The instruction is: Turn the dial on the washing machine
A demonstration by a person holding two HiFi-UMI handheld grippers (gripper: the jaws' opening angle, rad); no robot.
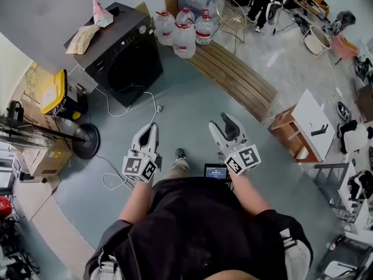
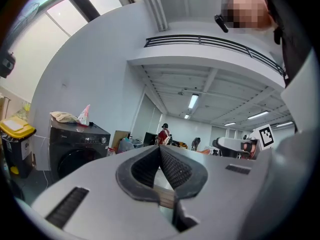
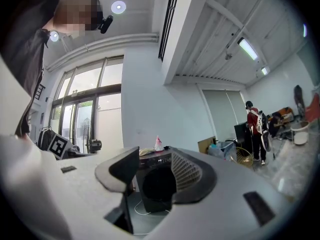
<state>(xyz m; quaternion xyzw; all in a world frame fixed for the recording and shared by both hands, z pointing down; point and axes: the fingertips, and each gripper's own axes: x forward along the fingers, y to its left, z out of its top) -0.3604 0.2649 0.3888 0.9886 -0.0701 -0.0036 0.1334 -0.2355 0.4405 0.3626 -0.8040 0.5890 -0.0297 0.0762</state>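
The black front-loading washing machine (image 1: 125,45) stands well off; the white cable (image 1: 157,107) on the floor might snag the person's shoe (image 1: 180,154). The left hand-held gripper (image 1: 151,129) is clenched and empty, the right hand-held gripper (image 1: 225,121) released.

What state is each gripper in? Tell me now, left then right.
Left gripper: shut, jaws together, nothing between them.
Right gripper: open, jaws apart, holding nothing.

Black short-sleeved shirt (image 1: 198,226); grey-white left tool (image 1: 151,127), right tool (image 1: 225,119), black-and-white marker cubes (image 1: 140,169).
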